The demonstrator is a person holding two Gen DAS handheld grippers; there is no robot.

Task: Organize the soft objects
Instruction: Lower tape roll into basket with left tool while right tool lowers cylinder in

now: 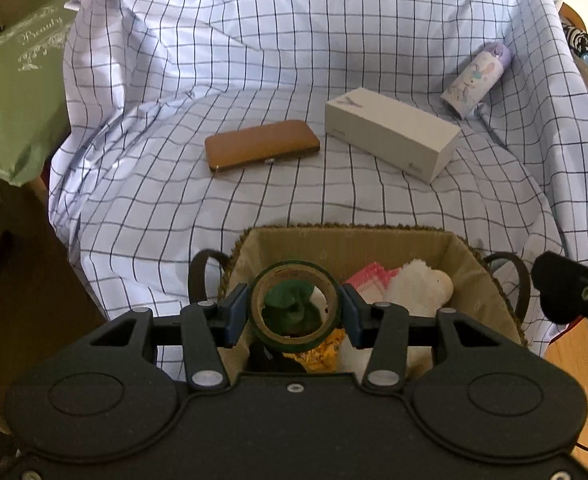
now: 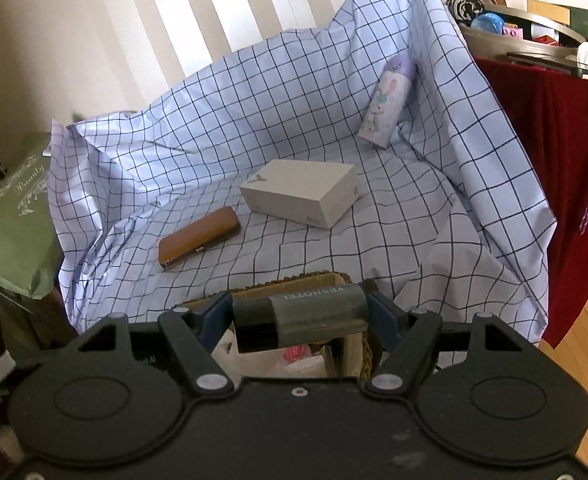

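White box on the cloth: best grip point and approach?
Judging by its pose, come from above and close across the narrow width at mid-length. The white box lies flat on the checked cloth, long sides free; the brown case sits apart to its left. Both grippers are full now.

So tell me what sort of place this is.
Probably a lived-in room at home, not a lab: a checked sheet draped over furniture, a wood floor, and a cluttered side table under a red cloth.
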